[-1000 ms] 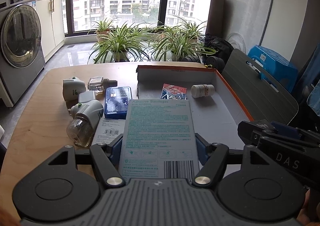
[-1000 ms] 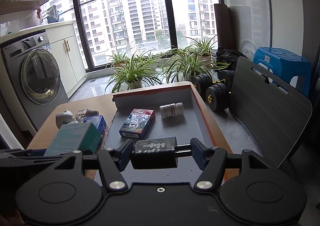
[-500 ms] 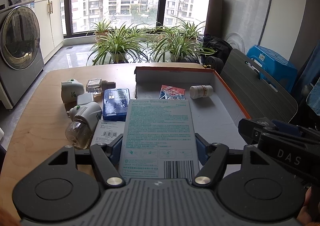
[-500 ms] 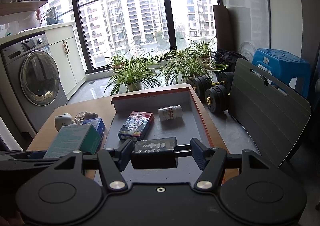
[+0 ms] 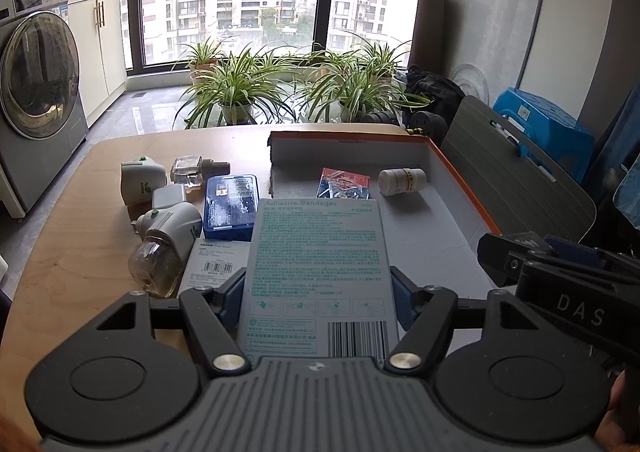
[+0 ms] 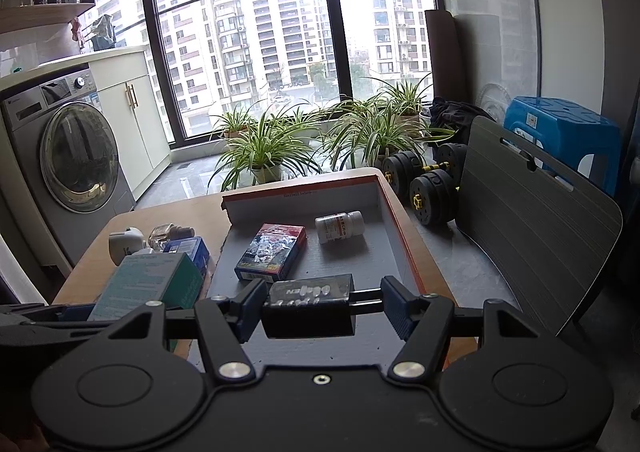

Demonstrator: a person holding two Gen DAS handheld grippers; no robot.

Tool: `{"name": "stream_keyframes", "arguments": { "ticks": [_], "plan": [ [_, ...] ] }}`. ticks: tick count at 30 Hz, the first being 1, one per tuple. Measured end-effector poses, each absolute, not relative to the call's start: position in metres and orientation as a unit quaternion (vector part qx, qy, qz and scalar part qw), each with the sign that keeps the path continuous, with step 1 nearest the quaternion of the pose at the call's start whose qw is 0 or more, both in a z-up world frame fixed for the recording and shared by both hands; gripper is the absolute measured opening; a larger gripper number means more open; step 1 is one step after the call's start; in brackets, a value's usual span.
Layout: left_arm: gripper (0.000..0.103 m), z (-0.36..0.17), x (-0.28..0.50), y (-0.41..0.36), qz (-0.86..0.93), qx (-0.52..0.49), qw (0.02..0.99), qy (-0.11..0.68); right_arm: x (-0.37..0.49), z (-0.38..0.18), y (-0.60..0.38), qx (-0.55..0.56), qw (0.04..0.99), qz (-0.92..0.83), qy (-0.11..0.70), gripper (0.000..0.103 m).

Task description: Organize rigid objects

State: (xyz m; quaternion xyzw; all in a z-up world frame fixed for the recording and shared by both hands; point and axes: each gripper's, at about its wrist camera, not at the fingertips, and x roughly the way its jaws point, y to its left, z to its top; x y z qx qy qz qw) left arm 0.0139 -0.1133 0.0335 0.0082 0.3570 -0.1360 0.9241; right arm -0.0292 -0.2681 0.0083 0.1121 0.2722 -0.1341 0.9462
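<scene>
Teal print covers the bandage box (image 5: 318, 276), which the left gripper (image 5: 318, 298) clamps by its two long sides, blue pads pressed to each edge, holding it above the table (image 5: 72, 252) at the near left corner of the tray (image 5: 456, 188). The right gripper (image 6: 320, 302) carries a black case (image 6: 308, 308) low over the tray's near end; the left pad touches the case, while a gap shows between the case and the right pad, so whether it is truly pinched cannot be told. In the tray lie a card pack (image 6: 272, 256) and, just beyond it, a white pill bottle (image 6: 340, 226) on its side. Left of the tray on the wood sit a blue tin (image 5: 230, 206), two plug-in vaporizers (image 5: 168, 236), a small glass bottle (image 5: 188, 172) and a flat white box (image 5: 212, 264).
</scene>
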Motion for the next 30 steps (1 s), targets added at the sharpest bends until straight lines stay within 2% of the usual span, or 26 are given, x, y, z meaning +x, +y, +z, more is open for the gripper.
{"name": "stream_keyframes", "arguments": {
  "ticks": [30],
  "plan": [
    [0.072,0.0293,0.015,-0.1146,-0.136,0.007,0.923,0.36,-0.0277,0.0063,-0.2719,0.113,0.945,-0.137,0.274,0.076]
  ]
}}
